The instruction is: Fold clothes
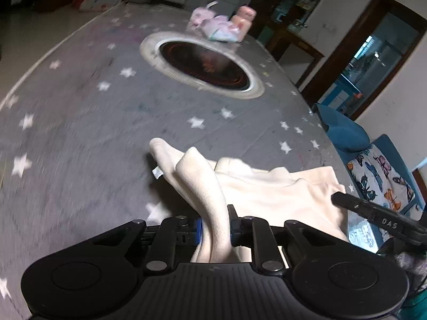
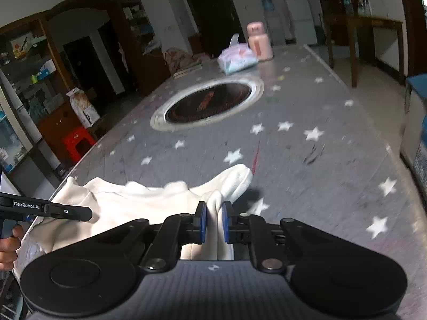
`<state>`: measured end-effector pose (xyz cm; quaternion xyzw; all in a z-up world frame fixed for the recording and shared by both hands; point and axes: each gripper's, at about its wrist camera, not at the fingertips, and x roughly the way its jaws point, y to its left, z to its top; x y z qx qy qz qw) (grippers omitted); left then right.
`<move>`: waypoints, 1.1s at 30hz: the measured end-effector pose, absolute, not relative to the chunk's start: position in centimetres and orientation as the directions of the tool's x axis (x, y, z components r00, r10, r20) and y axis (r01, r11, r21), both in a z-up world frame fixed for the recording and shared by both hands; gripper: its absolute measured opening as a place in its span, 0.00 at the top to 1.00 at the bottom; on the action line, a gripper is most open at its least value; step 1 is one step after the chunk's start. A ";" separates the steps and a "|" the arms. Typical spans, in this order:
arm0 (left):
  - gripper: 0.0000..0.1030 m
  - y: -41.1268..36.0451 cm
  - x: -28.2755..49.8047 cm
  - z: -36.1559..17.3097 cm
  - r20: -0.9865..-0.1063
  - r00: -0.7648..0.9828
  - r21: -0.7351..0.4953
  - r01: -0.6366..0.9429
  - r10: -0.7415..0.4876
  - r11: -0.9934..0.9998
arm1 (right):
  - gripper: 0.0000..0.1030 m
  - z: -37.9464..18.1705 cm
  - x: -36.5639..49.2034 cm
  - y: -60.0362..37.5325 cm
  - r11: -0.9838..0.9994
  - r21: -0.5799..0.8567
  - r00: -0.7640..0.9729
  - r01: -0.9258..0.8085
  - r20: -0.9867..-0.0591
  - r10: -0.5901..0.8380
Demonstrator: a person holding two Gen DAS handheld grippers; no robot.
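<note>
A cream-white fleece garment [image 1: 275, 189] lies bunched at the near edge of a grey star-patterned table [image 1: 80, 122]. My left gripper [image 1: 214, 226] is shut on a fold of it, and the cloth rises between the blue pads. In the right wrist view the same garment [image 2: 128, 200] spreads to the left, and my right gripper [image 2: 213, 221] is shut on another fold of it. The right gripper's finger [image 1: 373, 210] shows at the right of the left view. At the left of the right view the left gripper's finger [image 2: 53, 209] shows, held by a hand [image 2: 9, 245].
A round black burner with a white rim [image 1: 202, 65] is set in the table's middle. Pastel packets [image 2: 237, 60] and a pink container [image 2: 259, 41] stand at the far end. A blue chair with a butterfly cushion [image 1: 379, 176] is beside the table; a red stool [image 2: 77, 142] stands on the floor.
</note>
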<state>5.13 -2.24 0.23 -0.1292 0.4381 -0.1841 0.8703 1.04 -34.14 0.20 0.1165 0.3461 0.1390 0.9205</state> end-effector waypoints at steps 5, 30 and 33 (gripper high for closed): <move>0.83 -5.3 6.3 1.3 -0.709 0.539 -0.361 0.276 -0.455 0.891 | 0.90 2.2 0.8 -35.3 0.949 0.273 0.759 -0.156 -0.582 0.292; 0.85 -18.4 14.6 1.6 -0.692 0.511 -0.339 0.394 -0.510 0.854 | 0.90 4.2 5.3 -43.8 0.989 0.144 0.819 0.039 -0.572 0.051; 0.85 -18.6 15.0 1.4 -0.696 0.513 -0.327 0.396 -0.502 0.858 | 0.90 3.9 5.8 -44.1 0.989 0.139 0.817 0.052 -0.576 0.038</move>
